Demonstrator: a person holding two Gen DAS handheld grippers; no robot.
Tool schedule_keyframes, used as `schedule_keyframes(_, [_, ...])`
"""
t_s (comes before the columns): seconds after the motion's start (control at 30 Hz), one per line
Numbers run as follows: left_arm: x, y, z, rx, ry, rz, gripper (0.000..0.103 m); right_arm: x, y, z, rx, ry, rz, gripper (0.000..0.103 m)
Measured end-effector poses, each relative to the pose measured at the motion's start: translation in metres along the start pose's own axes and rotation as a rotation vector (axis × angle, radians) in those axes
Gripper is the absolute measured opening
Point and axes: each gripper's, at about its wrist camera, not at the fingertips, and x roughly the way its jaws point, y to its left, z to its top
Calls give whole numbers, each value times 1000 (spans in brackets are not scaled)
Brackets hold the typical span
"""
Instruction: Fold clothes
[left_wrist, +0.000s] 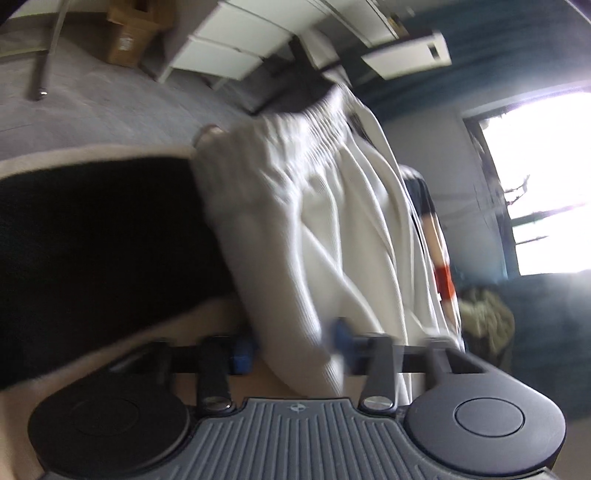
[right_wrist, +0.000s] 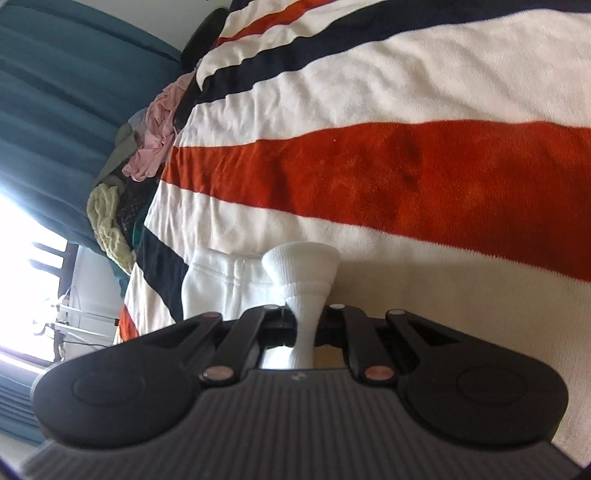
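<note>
The white garment (left_wrist: 325, 229) hung bunched between the blue pads of the left tool (left_wrist: 291, 350), which had closed partway onto the fabric. The right tool (right_wrist: 304, 325) was clamped tight on a gathered edge of the same garment above the striped blanket (right_wrist: 406, 177), with a clothes pile (right_wrist: 147, 147) beyond.

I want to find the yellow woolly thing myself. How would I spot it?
Start at the big striped blanket with red, white and navy bands. Along its edge by the teal curtain sits a pile of clothes. Below the pink garment lies the pale yellow knit, the only chunky, ribbed piece there.
</note>
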Motion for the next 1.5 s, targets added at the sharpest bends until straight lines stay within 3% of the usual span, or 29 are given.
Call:
schedule_keyframes(0.1, [-7,-3,3,19,-50,-12,12,-3,2,-1,6,-27,15,7])
schedule_keyframes(0.23, [-27,-12,3,31,-179,-70,10,-13,5,-5,37,-70,43,6])
schedule_keyframes(0.3, [-41,-21,0,56,-274,-59,10,-23,5,-7,57,-104,66,6])
schedule_keyframes(0.43, [-66,-20,-3,26,-351,-73,10,-46,-2,-15,128,-171,38,6])
schedule_keyframes(0.53, [-67,-19,-4,26,-340,33,10,-52,-14,-21,210,-168,-58,6])
schedule_keyframes(0.63, [-59,-18,1,39,-275,169,11,-36,-31,-20,293,-81,-170,6])
schedule_keyframes(0.77, [-61,-18,0,96,-257,288,21,-34,-32,-19,296,-67,-176,8])
schedule_keyframes(0.83, [-68,-18,-4,141,-271,327,33,-35,-29,-19,285,-68,-183,12])
schedule_keyframes(0.9, [-75,-20,-6,162,-292,316,51,-37,-27,-19,270,-79,-195,32])
schedule_keyframes(0.93, [-78,-22,-9,180,-300,312,51,-40,-28,-18,263,-93,-201,41])
schedule_keyframes(0.97, [-79,-27,-13,210,-308,323,51,-44,-26,-17,254,-120,-203,64])
schedule_keyframes(1.0, [-81,-31,-17,241,-317,335,54,-48,-21,-17,226,-153,-195,82])
schedule_keyframes(1.03, [-84,-38,-24,280,-334,356,56,-52,-17,-17,197,-186,-186,86])
schedule_keyframes(1.1, [-89,-55,-36,371,-398,409,69,-57,2,-19,65,-220,-168,86])
schedule_keyframes(1.17, [-86,-72,-47,479,-487,427,75,-62,24,-25,-69,-251,-160,86])
schedule_keyframes(1.33, [-98,-107,-99,699,-633,322,85,-75,71,-55,-285,-307,-90,85])
schedule_keyframes(1.4, [-95,-116,-120,788,-646,269,89,-83,88,-70,-369,-337,-60,85])
schedule_keyframes(1.5, [-83,-130,-152,928,-595,196,90,-96,107,-90,-476,-361,14,85])
